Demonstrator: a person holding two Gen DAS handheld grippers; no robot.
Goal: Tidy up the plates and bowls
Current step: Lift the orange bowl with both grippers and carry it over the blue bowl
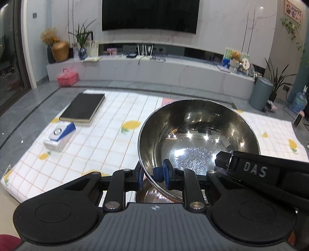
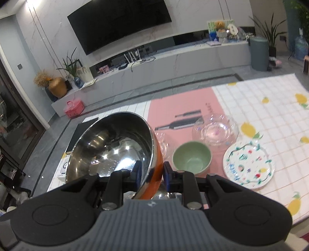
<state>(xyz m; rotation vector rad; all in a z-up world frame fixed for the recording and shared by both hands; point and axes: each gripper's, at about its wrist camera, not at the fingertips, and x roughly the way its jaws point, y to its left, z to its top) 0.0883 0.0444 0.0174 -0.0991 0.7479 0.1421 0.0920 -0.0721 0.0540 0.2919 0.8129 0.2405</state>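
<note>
— Item one?
— Steel bowl, mirror-polished inside, orange on the outside wall as seen from the right wrist view. Held off the cloth and tilted, gripped at the near rim from both sides.
— By what?
— Left gripper: narrow, blue pads pinching the rim, one inside the bowl and one outside. Right gripper: likewise narrow, clamped across the bowl's rim and wall. In the left view the right tool's black body comes in from the right, level with the bowl's near edge.
— Next, other tableware?
— Green bowl, upright on the pink mat, just right of the steel one. Beyond it, a clear glass bowl, blurred. Near right, a white plate with a coloured pattern, flat on the cloth.
— Surface?
— White checked tablecloth with lemon prints.
— Sundries, left side?
— Black book lying flat at the far left; a small white-and-blue box just nearer than it.
— Room?
— Wall television above a long grey bench; pink basket on the floor at far left.
</note>
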